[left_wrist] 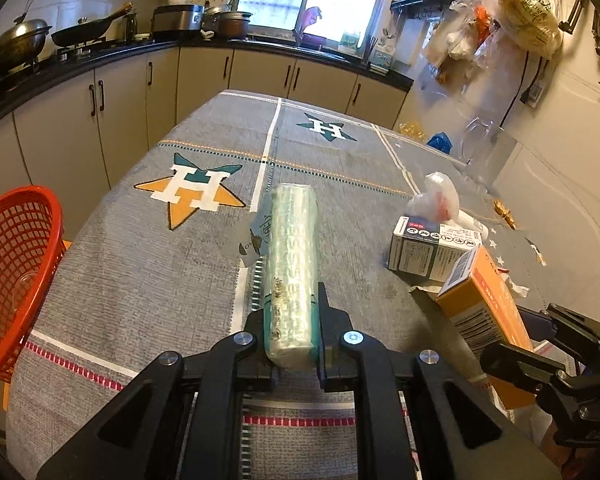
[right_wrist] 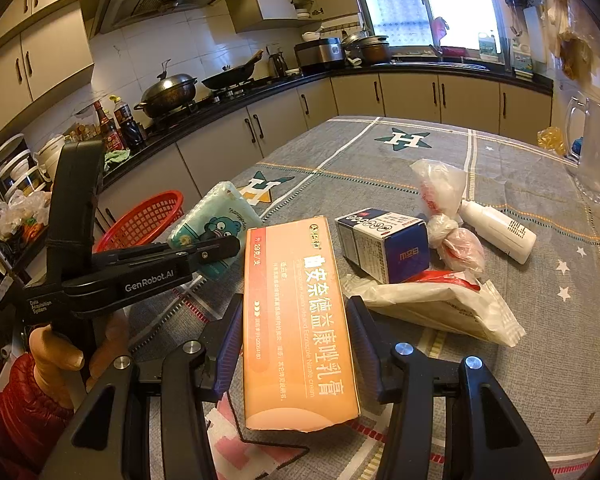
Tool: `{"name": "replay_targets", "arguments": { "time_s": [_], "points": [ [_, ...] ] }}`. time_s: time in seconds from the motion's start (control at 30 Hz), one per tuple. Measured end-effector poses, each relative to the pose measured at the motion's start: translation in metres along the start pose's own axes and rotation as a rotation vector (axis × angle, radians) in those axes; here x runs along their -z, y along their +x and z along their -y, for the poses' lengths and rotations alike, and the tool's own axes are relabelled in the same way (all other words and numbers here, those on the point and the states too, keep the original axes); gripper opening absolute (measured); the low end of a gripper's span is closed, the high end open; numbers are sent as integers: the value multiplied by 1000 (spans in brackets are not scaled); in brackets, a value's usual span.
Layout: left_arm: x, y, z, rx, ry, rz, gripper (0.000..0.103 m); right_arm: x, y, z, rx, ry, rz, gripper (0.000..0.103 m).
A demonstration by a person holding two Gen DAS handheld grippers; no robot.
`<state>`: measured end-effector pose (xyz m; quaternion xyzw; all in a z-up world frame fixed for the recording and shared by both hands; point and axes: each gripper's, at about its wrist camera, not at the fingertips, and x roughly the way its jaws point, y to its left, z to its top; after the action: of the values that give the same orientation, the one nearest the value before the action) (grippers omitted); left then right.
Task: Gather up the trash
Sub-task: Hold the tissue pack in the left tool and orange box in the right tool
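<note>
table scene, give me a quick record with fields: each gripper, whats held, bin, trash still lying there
left gripper: shut on tissue pack, held above the tablecloth
right gripper: shut on orange box
bin: red basket at the table's left edge
trash still lying: blue and white box, white bottle, knotted plastic bag, flat plastic wrapper
elsewhere: clear jug at the far right of the table
</note>
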<state>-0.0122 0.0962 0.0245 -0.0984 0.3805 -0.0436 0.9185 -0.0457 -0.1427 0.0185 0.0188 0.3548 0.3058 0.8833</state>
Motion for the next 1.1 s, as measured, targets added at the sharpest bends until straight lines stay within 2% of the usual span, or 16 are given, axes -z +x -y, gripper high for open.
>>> {"name": "replay_targets", "arguments": {
  "time_s": [0.6,0.87,1.1],
  "points": [
    [-1,-8,0,-25,3,30,12,0,-4,2,14,26,26,55],
    [-1,-13,1,-72,-1,58,12,-1,-9,2,1,33,48,55],
    [3,-22,8,-117,22,65,12,-3,-18,4,26,86,77,55]
  ]
}}
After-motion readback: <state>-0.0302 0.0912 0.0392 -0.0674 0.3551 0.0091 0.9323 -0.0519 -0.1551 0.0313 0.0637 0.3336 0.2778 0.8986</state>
